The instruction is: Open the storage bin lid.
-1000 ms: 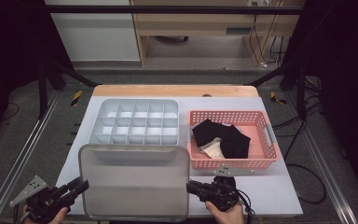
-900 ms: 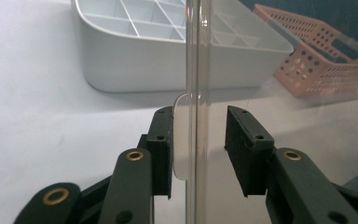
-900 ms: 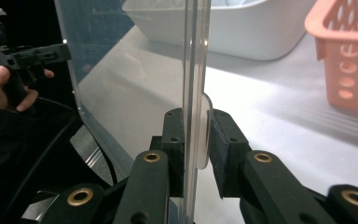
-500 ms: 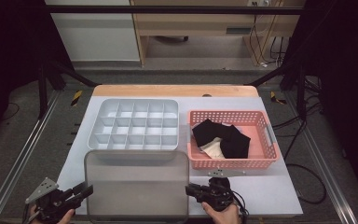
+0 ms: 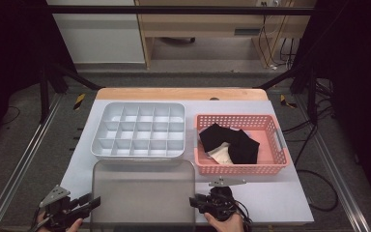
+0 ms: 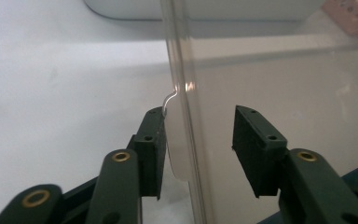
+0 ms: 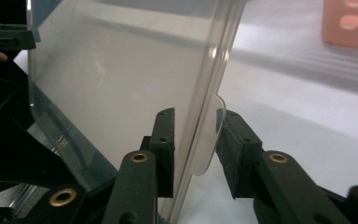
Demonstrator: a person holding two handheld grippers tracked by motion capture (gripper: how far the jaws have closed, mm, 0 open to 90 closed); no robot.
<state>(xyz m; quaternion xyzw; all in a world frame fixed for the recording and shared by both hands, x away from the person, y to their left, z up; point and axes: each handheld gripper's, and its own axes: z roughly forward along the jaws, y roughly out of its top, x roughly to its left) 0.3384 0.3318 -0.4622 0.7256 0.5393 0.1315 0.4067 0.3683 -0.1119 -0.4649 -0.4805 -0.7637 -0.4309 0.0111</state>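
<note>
A clear plastic lid [image 5: 142,193] lies flat at the front of the table, just before a grey compartment tray [image 5: 140,155]. My left gripper [image 5: 95,199] is at the lid's left edge. In the left gripper view it [image 6: 198,128] stands open, its jaws astride the lid's rim [image 6: 182,88], with the left jaw touching a small tab. My right gripper [image 5: 193,201] is at the lid's right edge. In the right gripper view it [image 7: 196,123] is shut on the lid [image 7: 121,70] at its rim and tab.
A pink basket [image 5: 241,169] stands to the right of the tray and holds black cloth [image 5: 232,140] and a pale piece [image 5: 221,153]. The table's front edge is just behind both hands. Bare white tabletop [image 5: 270,193] lies to the right of the lid.
The lid has come toward the person, away from the tray, carried between both grippers. Both hands have drawn back to the front edge.
</note>
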